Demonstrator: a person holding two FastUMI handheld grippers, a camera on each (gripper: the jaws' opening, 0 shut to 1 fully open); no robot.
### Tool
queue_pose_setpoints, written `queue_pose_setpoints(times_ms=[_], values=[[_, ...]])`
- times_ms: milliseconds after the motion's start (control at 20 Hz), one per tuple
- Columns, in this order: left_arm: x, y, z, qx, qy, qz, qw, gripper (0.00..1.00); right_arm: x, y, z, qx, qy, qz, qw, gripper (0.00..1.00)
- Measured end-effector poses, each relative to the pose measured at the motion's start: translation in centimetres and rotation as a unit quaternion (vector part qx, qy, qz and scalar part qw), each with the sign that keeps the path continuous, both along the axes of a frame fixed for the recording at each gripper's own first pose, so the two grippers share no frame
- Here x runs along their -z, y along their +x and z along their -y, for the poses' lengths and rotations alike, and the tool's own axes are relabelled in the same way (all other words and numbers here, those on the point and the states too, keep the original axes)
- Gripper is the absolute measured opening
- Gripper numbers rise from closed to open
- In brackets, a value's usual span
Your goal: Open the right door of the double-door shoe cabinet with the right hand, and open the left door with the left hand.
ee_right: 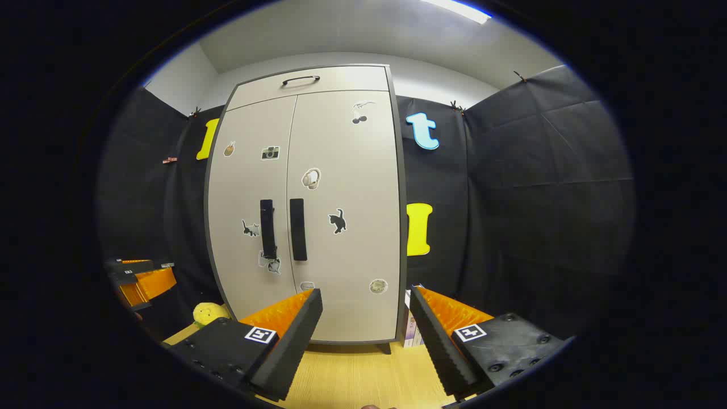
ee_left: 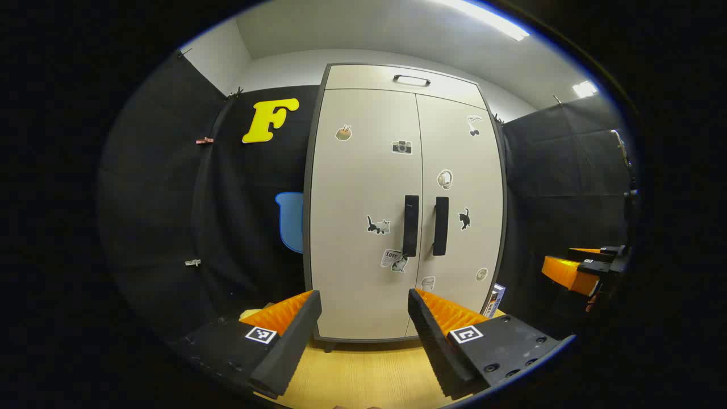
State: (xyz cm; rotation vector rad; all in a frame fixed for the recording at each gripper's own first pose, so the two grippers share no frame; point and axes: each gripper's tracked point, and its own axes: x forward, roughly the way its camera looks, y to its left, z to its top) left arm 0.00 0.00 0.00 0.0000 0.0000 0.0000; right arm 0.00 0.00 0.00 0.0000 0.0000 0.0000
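Observation:
A pale double-door shoe cabinet point(ee_left: 397, 187) point(ee_right: 318, 187) stands ahead with both doors closed and stickers on them. Two dark vertical handles meet at the middle: the left door's handle point(ee_left: 410, 225) point(ee_right: 267, 228) and the right door's handle point(ee_left: 441, 225) point(ee_right: 298, 229). My left gripper point(ee_left: 363, 307) is open, well short of the cabinet, facing the left door's lower part. My right gripper point(ee_right: 366, 307) is open too, held back from the right door's lower part. Each view also catches the other gripper far off at its edge: the right gripper point(ee_left: 590, 264) and the left gripper point(ee_right: 136, 278).
The cabinet rests on a light wooden surface point(ee_left: 363, 375) point(ee_right: 363, 375). A small box point(ee_left: 495, 299) point(ee_right: 413, 332) leans by the cabinet's right foot. A yellow soft toy point(ee_right: 209, 313) lies at its left foot. Black cloth walls close in on both sides.

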Motion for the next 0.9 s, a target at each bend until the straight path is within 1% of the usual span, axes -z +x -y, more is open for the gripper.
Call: queue_pose_setpoints(times_ms=[150,400,500,650,750,900], values=[[0.2,0.1,-0.2,0.005,-0.002,-0.003,1.000,0.95,0.1,-0.3,-0.5,0.003,0.001,-0.003,1.000,0.98],[0.7,-0.4,-0.6,0.024,0.017,-0.011,1.000,0.95,0.4,-0.8,-2.0,0.010,0.001,-0.012,1.000,0.98],[0.8,-0.8,-0.9,0.032,0.015,-0.017,0.999,0.95,0.4,-1.0,-3.0,0.011,0.004,-0.015,1.000,0.98],[0.4,-1.2,-1.3,0.049,0.010,-0.009,0.999,0.95,0.6,-1.1,-4.4,0.016,-0.004,-0.017,1.000,0.98],[0.6,-1.2,-2.0,0.053,0.016,-0.008,0.998,0.95,0.3,-0.9,-5.0,0.022,-0.016,-0.016,1.000,0.98],[0.9,-1.1,-2.6,0.053,0.013,-0.008,0.998,0.95,-0.2,-0.4,-5.8,0.021,-0.017,-0.015,1.000,0.98]])
